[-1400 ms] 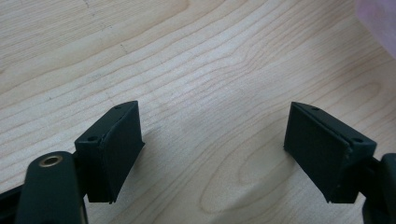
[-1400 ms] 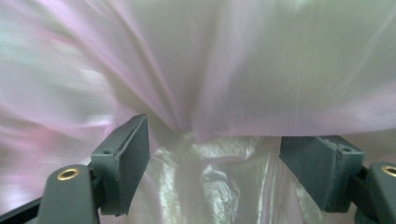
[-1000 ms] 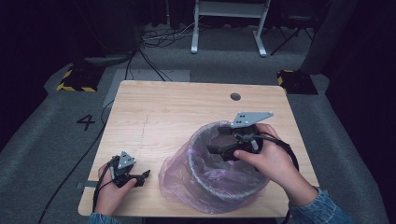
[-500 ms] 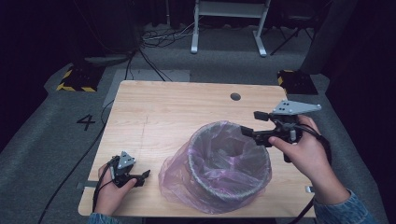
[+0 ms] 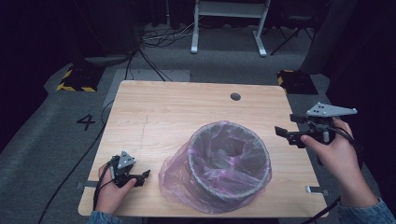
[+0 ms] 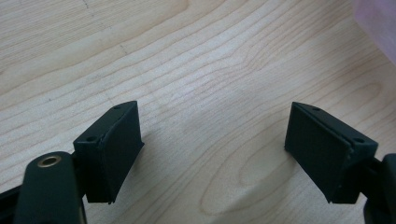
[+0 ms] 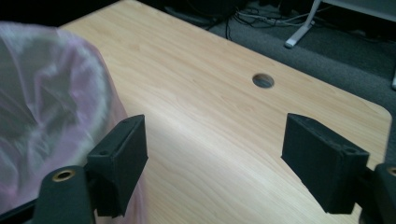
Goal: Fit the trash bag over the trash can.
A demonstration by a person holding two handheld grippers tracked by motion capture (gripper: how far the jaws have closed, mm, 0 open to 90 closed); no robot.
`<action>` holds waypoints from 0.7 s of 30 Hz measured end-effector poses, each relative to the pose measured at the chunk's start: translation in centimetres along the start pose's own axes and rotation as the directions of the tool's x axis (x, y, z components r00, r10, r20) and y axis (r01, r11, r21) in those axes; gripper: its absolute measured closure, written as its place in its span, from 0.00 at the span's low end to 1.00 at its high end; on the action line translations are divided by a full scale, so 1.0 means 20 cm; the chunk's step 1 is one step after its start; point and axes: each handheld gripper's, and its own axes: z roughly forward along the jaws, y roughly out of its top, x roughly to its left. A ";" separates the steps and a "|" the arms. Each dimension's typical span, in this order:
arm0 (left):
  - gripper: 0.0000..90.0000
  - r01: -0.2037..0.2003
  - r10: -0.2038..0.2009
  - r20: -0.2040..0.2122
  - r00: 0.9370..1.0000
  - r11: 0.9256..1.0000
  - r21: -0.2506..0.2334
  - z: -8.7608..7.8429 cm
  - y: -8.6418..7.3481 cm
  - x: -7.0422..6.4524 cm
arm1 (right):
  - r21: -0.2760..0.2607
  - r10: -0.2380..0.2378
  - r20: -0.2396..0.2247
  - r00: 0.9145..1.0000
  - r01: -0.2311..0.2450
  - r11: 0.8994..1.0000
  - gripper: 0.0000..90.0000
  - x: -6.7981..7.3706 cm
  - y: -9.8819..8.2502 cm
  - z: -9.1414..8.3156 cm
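While the left gripper (image 5: 140,177) rests wide open near the tabletop's (image 5: 187,107) front left corner, the right gripper (image 5: 285,134) hovers empty at the right edge, jaws wide. Between them stands the bag-lined bin (image 5: 229,158).

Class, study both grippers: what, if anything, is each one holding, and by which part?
Nothing is held. The left gripper rests open over bare table. The right gripper is open too, apart from the bin's pink bag.
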 end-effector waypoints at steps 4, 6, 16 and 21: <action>0.21 -0.005 0.005 0.000 1.000 1.000 0.000 0.00 0.00 0.00 | 0.033 -0.019 -0.002 1.000 0.019 0.999 0.25 -0.05 -0.06 -0.03; 0.21 -0.009 0.009 0.005 1.000 1.000 0.000 0.00 0.00 0.01 | 0.041 -0.027 -0.005 1.000 0.028 0.999 0.25 -0.07 -0.10 -0.03; 0.22 -0.009 0.009 0.009 1.000 1.000 0.001 -0.02 -0.02 0.02 | 0.082 -0.013 0.019 1.000 0.011 0.997 0.24 -0.13 -0.23 -0.01; 0.21 -0.009 0.009 0.004 1.000 1.000 0.001 -0.02 -0.02 0.02 | 0.102 0.001 0.015 1.000 -0.002 0.995 0.22 -0.16 -0.34 0.03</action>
